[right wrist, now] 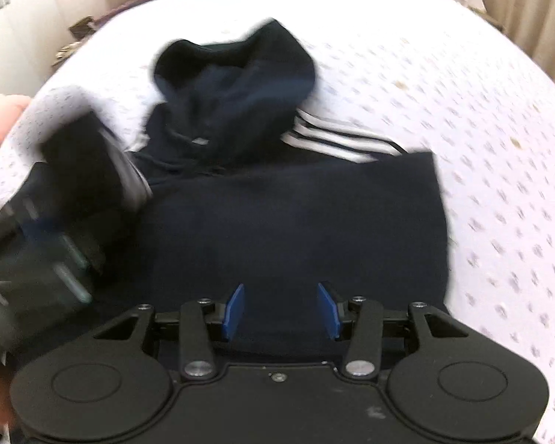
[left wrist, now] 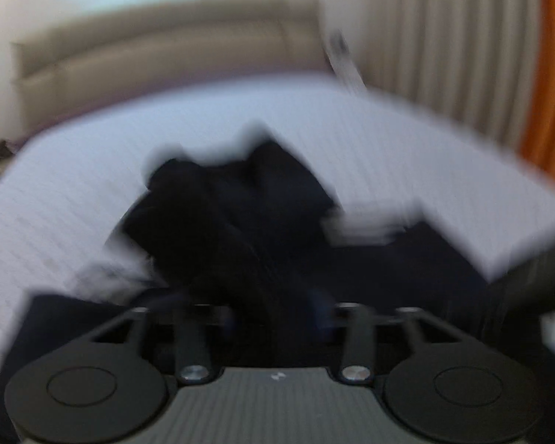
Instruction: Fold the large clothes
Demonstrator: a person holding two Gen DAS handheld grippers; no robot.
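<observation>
Both sets of jaws stand apart on nothing, right gripper (right wrist: 281, 310) and blurred left gripper (right wrist: 74, 199) over the navy hoodie (right wrist: 296, 214) lying partly folded on the bed (right wrist: 481, 129), so I judge the next fold needs fresh grips on its near hem.
</observation>
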